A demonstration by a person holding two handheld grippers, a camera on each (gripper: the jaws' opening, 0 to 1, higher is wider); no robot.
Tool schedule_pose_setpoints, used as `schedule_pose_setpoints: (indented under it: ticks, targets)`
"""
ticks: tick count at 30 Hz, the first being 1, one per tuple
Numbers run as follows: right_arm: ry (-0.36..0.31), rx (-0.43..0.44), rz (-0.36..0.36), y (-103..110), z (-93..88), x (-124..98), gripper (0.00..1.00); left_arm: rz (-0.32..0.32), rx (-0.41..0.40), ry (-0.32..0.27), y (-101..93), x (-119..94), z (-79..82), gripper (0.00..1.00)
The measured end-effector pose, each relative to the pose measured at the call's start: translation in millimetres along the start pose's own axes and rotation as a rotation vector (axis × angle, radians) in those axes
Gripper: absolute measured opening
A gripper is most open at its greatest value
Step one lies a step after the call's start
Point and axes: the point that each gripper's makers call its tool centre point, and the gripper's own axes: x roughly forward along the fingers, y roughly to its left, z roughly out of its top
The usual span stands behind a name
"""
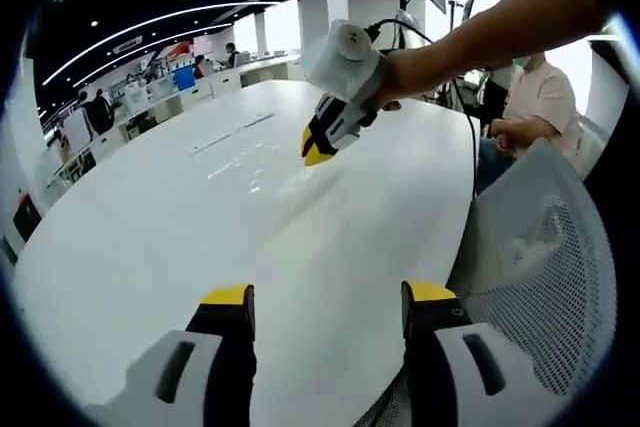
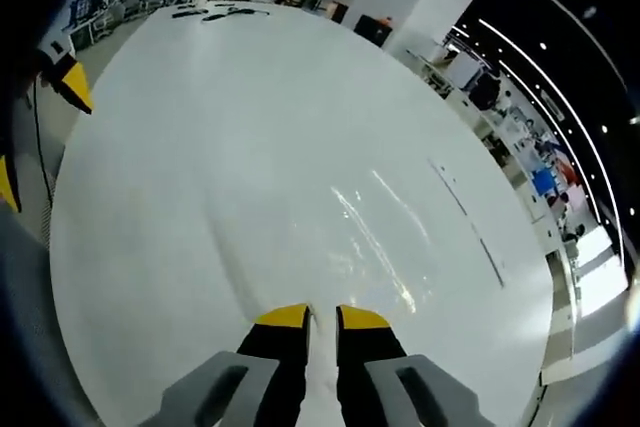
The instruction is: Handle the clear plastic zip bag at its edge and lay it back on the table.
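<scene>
1. Landmark: white table (image 1: 150, 247). The clear plastic zip bag (image 2: 385, 237) lies flat on it, about mid-table, readable mostly as glare streaks and creases.
2. Right gripper (image 2: 322, 319): jaws drawn nearly together at the bag's near edge, a thin pale sliver between the yellow tips. It looks like a pinch on the bag's edge film, but the plastic is too clear to confirm contact. Judgement: it is clamped on the edge.
3. In the left gripper view the same right gripper (image 1: 318, 147) comes in from the right side of the table in a person's hand, tips down at the table surface by the bag's glare (image 1: 245, 162). The low tip angle makes sense: thin film is only catchable at the edge, close to the table.
4. Left gripper (image 1: 328, 309): jaws spread wide, holding nothing, hanging above the near part of the table well short of the bag. Probably parked out of the way so it doesn't pin the film.
5. Mesh chair back (image 1: 545, 277) sits off the table's edge, near the left gripper; a seated person (image 1: 535, 97) is beyond the table's far side.
6. Bag body looks flat on the table, so either the lift hasn't started or the lay-down is nearly done; can't tell which.
</scene>
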Motion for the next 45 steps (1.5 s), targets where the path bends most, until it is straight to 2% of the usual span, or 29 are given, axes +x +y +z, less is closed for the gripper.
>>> schedule_pose_setpoints:
  ticks: [5,7,12,16,21,27,32,34,42,45]
  targets:
    - [-0.018,0.03,0.015,3.8,-3.6,-3.4,0.13,-0.007,0.01,0.007,-3.3,-0.6,-2.3,0.57]
    - [-0.033,0.075,0.023,5.4,-4.1,-5.0,0.18,-0.01,0.012,0.01,-4.0,-0.6,-3.1,0.57]
    - [-0.06,0.093,0.023,9.9,-6.8,-13.4,0.24,-0.016,0.02,0.014,-5.3,-0.9,-4.3,0.57]
    - [-0.081,0.137,0.04,12.4,-9.2,-18.3,0.37,-0.019,0.024,0.014,-2.9,0.4,-4.3,0.57]
    - [-0.104,0.175,0.038,10.1,-15.1,-26.2,0.4,-0.017,0.025,0.011,1.0,0.1,-3.1,0.57]
    - [-0.148,0.248,0.035,8.3,-13.6,-33.0,0.49,-0.011,0.025,0.009,-0.8,0.2,-2.9,0.58]
    - [-0.166,0.264,0.034,10.1,-15.1,-37.2,0.53,-0.011,0.026,0.008,-3.9,-0.9,-1.4,0.57]
    - [-0.184,0.286,0.03,9.4,-13.6,-38.9,0.56,-0.009,0.025,0.008,0.8,-1.0,-2.4,0.57]
    - [-0.237,0.357,0.013,3.6,-12.5,-53.2,0.62,-0.008,0.023,0.007,-1.7,-1.4,-2.9,0.57]
    - [-0.254,0.371,-0.003,2.9,-15.2,-60.7,0.67,-0.008,0.021,0.004,4.8,-0.3,-3.9,0.57]
